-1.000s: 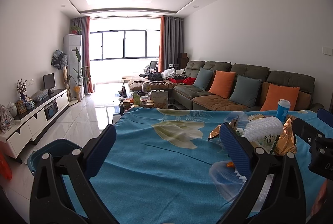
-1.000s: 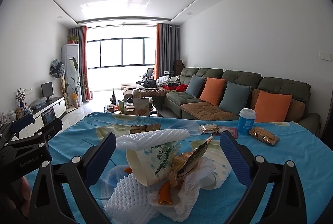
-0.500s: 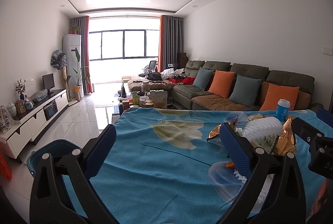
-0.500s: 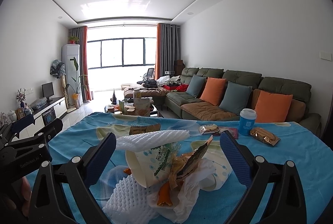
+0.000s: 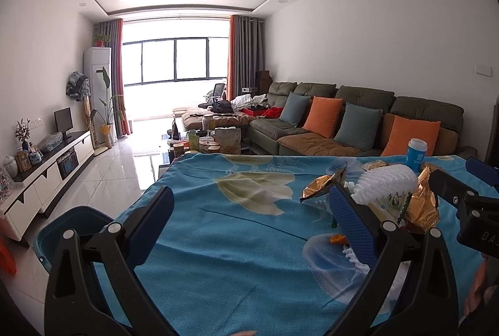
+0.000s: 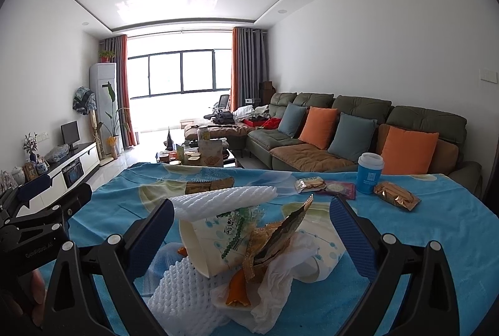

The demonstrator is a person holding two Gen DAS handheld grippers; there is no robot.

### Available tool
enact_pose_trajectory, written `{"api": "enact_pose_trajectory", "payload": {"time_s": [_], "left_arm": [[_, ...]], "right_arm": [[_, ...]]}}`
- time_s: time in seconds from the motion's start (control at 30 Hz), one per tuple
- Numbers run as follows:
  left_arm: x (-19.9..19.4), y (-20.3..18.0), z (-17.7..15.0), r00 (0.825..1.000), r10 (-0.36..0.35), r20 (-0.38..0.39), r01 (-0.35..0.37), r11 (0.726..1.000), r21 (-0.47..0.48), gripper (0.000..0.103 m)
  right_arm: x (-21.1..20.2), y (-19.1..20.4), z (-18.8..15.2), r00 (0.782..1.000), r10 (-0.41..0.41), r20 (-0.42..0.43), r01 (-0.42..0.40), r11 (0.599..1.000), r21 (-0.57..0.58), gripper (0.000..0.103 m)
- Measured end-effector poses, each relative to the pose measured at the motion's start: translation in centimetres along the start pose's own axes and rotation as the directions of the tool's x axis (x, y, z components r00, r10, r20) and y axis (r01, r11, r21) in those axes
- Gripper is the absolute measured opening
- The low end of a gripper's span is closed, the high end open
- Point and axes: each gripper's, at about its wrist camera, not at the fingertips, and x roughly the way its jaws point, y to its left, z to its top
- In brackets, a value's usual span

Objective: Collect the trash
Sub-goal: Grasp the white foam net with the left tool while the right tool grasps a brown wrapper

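1. Trash pile (image 6: 243,245): foam netting, paper cup, foil wrappers and tissue, heaped on the near part of the table (image 6: 436,242).
2. Change: none in the past second; neither claw had moved, collecting not yet begun.
3. Right claw (image 6: 249,230): wide open, empty, jaws either side of the pile.
4. Left claw (image 5: 249,223): wide open, empty, left of the pile.
5. Surface: blue flowered cloth; blue cup (image 6: 369,173) and snack packets far right.
6. Room: sofa (image 6: 358,130) right, window far, blue bin (image 5: 67,225) near left.

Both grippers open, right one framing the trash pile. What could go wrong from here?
1. The trash pile is loose foam netting, wrappers and tissue; the right gripper may pinch one layer and scatter the rest.
2. The blue bin sits below the table's left edge; carried pieces could drop short.
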Motion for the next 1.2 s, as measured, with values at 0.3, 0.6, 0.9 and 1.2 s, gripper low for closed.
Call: {"api": "enact_pose_trajectory", "payload": {"time_s": [0.3,0.6,0.9,1.2], "left_arm": [[1.3,-2.3,-1.2,0.968,-0.223,-0.112,0.228,0.973,0.035,0.098],[3.2,-5.8,-4.4,0.811,-0.489,-0.32,0.522,0.853,0.018,0.084],[5.7,-5.3,-6.3,0.654,-0.632,-0.415,0.625,0.761,-0.174,0.02],[5.1,-1.5,-5.2,0.676,-0.63,-0.383,0.616,0.768,-0.176,0.014]], "right_arm": [[1.8,-2.6,-0.2,0.993,0.046,-0.106,-0.038,0.996,0.077,0.094],[4.2,-4.3,-1.1,0.962,0.146,-0.232,-0.1,0.975,0.2,0.049],[5.0,-5.6,-1.6,0.942,0.231,-0.243,-0.155,0.943,0.294,0.016],[3.0,-6.6,0.4,0.966,0.195,-0.167,-0.143,0.949,0.281,0.004]]}}
